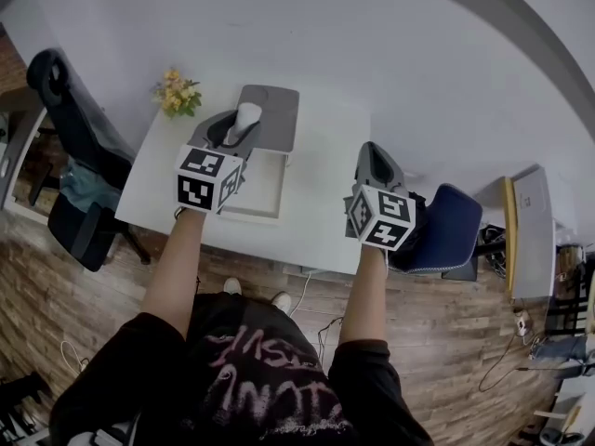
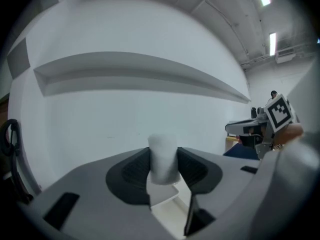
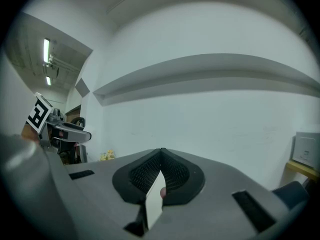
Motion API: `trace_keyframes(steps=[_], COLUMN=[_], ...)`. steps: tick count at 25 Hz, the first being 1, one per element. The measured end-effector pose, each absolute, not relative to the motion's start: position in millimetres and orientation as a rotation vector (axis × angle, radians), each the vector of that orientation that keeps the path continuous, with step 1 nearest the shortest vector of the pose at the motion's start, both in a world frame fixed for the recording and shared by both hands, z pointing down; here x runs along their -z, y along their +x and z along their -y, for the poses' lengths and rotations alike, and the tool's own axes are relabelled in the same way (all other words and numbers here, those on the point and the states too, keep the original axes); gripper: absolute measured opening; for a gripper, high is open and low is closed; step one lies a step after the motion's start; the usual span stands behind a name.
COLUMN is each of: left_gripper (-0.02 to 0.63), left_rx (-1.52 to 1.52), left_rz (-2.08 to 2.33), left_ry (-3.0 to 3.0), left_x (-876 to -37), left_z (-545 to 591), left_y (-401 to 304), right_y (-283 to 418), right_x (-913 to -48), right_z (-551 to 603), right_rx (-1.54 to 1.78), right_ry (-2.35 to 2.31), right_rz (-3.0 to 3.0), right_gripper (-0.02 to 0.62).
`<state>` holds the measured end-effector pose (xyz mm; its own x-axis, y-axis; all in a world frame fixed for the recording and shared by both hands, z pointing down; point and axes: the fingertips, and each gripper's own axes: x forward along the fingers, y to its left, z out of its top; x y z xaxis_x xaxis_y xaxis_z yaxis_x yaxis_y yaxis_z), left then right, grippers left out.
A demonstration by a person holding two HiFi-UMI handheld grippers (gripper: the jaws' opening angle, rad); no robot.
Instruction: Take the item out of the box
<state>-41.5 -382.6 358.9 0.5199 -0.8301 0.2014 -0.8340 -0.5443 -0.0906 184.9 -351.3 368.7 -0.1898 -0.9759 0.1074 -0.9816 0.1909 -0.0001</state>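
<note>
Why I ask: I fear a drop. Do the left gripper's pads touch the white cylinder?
Touching. The left gripper view shows the white cylinder clamped between the dark pads of the left gripper, no gap either side.

Grey left tongs [image 1: 244,124], right tongs [image 1: 369,151], checkered marker cubes [image 1: 209,179], black printed shirt [image 1: 260,379]

2 grippers: left gripper [image 1: 235,130] and right gripper [image 1: 370,154]. 1 white cylinder [image 2: 163,159] between the left jaws, 1 box [image 1: 265,191] under them. 1 desk [image 1: 316,207], 1 flower bunch [image 1: 177,93], 2 chairs: black chair [image 1: 74,110], blue chair [image 1: 451,230].
</note>
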Motion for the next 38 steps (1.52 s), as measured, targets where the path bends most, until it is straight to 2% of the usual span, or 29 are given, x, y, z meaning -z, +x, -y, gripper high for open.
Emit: trace_keyframes(steps=[17,38], left_gripper=[0.172,0.173], left_rx=[-0.232,-0.208], left_rz=[1.583,1.584], left_ry=[2.745,2.722], left_x=[-326,-326], left_z=[377,384], left_y=[-59,-74], right_y=[166,147], right_x=[-356,-344], right_z=[354,367], right_rx=[-0.074,-0.038], right_ry=[1.918,1.899], right_rz=[2.401,2.421], right_gripper=[0.009,0.009])
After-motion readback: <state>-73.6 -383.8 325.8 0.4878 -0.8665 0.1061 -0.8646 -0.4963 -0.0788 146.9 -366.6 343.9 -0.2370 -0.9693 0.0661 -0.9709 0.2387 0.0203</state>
